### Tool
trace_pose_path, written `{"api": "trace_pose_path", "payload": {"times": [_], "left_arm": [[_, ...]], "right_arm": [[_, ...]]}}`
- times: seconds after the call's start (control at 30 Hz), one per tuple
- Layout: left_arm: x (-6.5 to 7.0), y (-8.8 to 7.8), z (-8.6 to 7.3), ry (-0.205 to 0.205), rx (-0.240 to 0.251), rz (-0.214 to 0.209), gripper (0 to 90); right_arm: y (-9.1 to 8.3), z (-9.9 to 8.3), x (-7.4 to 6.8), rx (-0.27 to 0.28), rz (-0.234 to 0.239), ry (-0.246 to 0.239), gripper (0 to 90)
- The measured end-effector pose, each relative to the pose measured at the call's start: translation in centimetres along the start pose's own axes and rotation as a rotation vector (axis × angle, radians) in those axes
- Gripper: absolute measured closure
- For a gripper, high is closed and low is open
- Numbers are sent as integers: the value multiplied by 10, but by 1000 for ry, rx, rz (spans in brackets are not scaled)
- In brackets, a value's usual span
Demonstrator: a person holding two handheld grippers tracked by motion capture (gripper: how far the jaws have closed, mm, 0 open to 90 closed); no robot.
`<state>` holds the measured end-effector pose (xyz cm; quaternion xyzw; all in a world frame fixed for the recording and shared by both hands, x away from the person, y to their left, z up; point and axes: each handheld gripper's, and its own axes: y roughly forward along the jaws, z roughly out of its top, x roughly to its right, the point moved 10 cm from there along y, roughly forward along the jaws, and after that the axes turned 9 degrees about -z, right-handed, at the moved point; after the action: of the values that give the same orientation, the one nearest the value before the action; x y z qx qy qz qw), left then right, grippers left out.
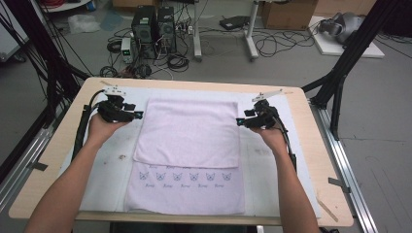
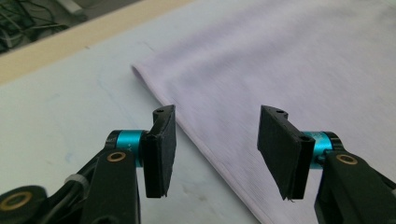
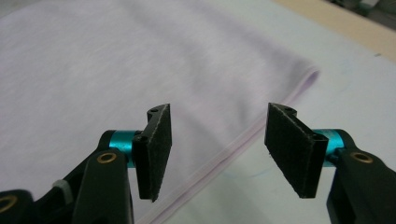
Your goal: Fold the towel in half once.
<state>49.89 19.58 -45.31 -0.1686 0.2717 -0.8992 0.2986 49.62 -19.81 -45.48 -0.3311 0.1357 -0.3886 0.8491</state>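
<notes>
At the left side of the table (image 1: 58, 160), the person's left hand (image 1: 99, 127) holds the left gripper (image 1: 137, 115) just beside the left edge of a pale lilac towel (image 1: 189, 131); in the left gripper view its two black jaws stand apart with nothing between the pads, and the towel (image 2: 289, 60) lies below them, its folded corner up to the left and its edge running between the jaws. The towel rests flat on a white mat (image 1: 104, 170) that covers most of the wooden tabletop. It is folded over itself (the upper layer ends at a straight edge, short of the near end), and below that edge a row of small butterfly prints (image 1: 184, 176) shows on the lower layer. At the towel's right edge, the right hand (image 1: 273, 135) carries the right gripper (image 1: 239, 121), jaws likewise parted and empty; in the right gripper view the towel's (image 3: 93, 60) hemmed edge passes beneath the gap, with the folded corner up to the right. No container stands on the table.
</notes>
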Motion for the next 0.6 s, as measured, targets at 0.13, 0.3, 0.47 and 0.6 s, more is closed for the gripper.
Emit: {"api": "trace_pose_path", "payload": {"times": [0.13,0.3,0.47,0.6], "left_arm": [[19,-3,-11,34,28,-42,457],[41,-8,-22,57,49,-86,454],[57,-12,-33,73,52,-119,469],[72,-14,-48,87,20,-151,586]], "right_arm": [[-5,-14,-23,-1,27,-61,392],[-14,-26,-45,25,62,-72,365],[-18,-37,-63,26,88,-110,398],[-20,-50,-73,18,113,-113,423]]}}
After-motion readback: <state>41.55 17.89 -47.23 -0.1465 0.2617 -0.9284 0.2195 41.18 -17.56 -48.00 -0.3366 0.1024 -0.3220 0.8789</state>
